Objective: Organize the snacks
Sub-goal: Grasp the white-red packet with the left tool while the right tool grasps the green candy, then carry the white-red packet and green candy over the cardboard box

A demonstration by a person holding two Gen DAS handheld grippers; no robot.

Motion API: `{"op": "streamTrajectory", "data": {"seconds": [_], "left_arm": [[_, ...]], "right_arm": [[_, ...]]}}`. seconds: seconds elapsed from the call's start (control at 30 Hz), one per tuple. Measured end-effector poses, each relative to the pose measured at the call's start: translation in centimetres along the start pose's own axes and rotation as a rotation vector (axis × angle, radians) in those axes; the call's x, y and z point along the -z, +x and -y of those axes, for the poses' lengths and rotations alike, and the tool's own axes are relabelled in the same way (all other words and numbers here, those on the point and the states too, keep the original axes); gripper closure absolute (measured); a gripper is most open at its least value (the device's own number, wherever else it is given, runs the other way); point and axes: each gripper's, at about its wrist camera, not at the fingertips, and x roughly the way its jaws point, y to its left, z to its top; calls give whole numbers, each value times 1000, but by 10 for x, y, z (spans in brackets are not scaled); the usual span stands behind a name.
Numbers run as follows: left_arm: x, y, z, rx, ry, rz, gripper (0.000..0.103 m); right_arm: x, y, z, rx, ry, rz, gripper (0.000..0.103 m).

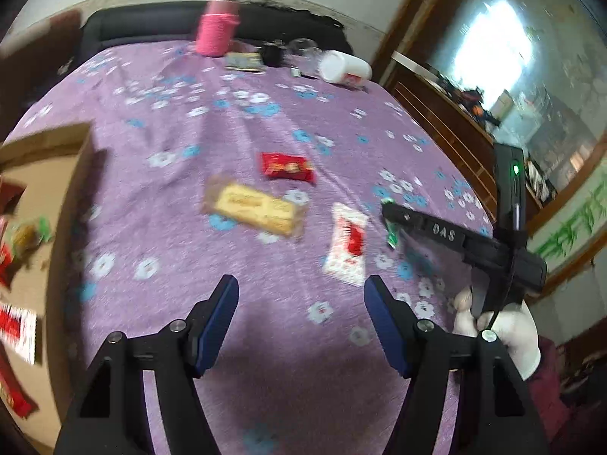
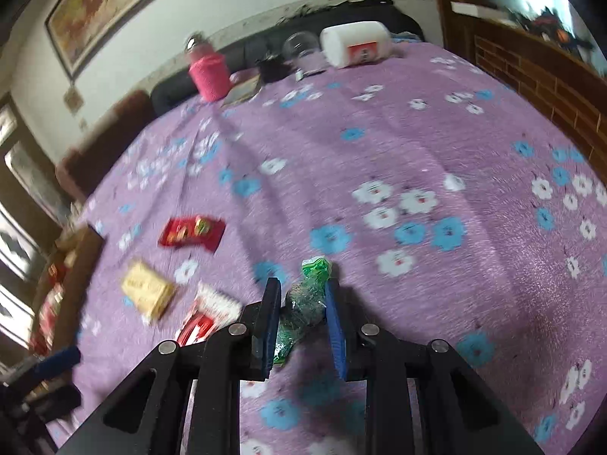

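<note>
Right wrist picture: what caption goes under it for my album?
The right tool pinches a green snack packet over the purple flowered cloth.

Raised letters "DAS" readable on black plastic body of right gripper (image 1: 394, 223), at right edge of left wrist view. Red label on white plastic jar lying on its side (image 2: 354, 47) at far end of table: printing too small to read. Red foil snack packet (image 1: 288, 167), yellow biscuit packet in clear wrap (image 1: 256, 208) and white-and-red sachet (image 1: 347, 244): printing present but blurred, not legible.
</note>
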Motion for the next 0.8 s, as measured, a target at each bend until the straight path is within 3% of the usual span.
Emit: {"op": "streamTrajectory", "data": {"seconds": [0.27,0.43,0.63,0.73,0.8], "left_arm": [[-21,49,52,-13,185,-43,35],[-27,76,58,-36,205,-80,36],[-23,95,66,-39,255,-106,55],[-24,95,68,-71,273,-98,79],[-25,92,63,-57,249,-96,79]], "right_arm": [[-3,-10,11,-71,54,37,78],[-4,-15,12,-88,67,58,78],[-5,-18,14,-95,85,71,78],[-5,-17,16,-92,91,75,78],[-5,-16,16,-89,91,74,78]]}}
